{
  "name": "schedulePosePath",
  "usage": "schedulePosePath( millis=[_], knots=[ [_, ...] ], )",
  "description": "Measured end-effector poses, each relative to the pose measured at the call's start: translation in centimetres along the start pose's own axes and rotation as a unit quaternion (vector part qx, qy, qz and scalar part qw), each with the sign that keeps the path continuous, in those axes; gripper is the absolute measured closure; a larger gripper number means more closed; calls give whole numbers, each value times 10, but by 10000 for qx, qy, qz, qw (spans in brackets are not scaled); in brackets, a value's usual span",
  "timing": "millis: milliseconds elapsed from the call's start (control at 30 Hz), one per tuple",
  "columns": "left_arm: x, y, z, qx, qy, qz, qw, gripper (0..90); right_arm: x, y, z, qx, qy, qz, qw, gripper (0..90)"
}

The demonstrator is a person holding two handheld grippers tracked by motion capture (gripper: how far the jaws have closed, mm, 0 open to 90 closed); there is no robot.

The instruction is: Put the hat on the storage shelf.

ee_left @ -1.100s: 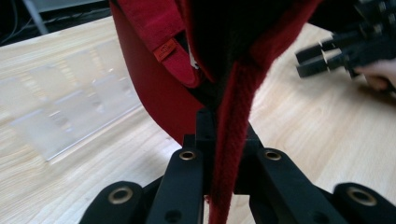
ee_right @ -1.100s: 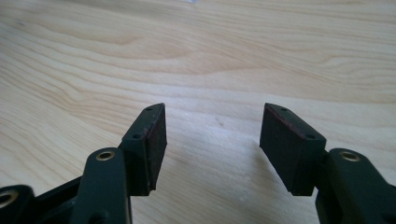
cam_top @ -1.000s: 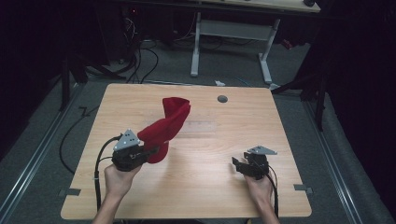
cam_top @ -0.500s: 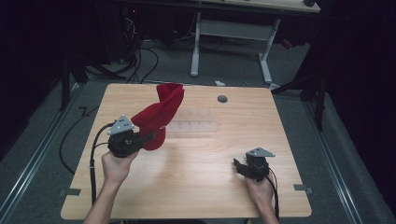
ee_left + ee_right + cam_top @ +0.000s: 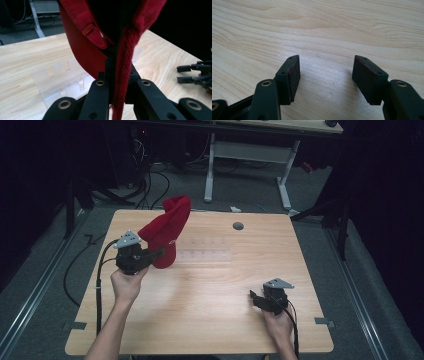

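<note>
Both grippers are matte black. The left gripper (image 5: 159,253) and the right gripper (image 5: 252,298) each carry a grey three-cornered plate on top and trail a black cable. Brass-coloured screw eyelets dot the jaw arms; the jaws end in flat rectangular pads. The person's forearms are bare, without sleeves.

A soft red knit cloth hat (image 5: 166,231) hangs above the matt pale wood table (image 5: 210,300).

A soft red hat (image 5: 167,232) made of thick cloth is up in the air over the left side of the wooden table (image 5: 210,310). Its edge is pinched in the left gripper (image 5: 159,253). The hat stands tall and floppy, with its tip pointing up.
</note>
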State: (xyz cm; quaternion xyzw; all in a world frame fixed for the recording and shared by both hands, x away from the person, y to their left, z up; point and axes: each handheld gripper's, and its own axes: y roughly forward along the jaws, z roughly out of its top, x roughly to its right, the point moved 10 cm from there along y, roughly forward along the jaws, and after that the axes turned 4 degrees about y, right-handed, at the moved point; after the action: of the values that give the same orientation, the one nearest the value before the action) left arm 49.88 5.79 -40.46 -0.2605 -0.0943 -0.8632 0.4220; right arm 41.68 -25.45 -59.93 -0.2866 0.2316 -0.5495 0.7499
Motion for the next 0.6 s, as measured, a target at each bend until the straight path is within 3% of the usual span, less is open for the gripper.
schedulePosePath(
  millis=[267, 600],
  knots=[
    [-2, 14, 17, 206, 203, 40, 9996, 853, 0, 0, 0, -10, -4, 5, 10000, 389],
    [-31, 25, 23, 367, 565, 448, 9967, 853, -1, 0, 0, -15, -2, 16, 10000, 380]
  ],
)
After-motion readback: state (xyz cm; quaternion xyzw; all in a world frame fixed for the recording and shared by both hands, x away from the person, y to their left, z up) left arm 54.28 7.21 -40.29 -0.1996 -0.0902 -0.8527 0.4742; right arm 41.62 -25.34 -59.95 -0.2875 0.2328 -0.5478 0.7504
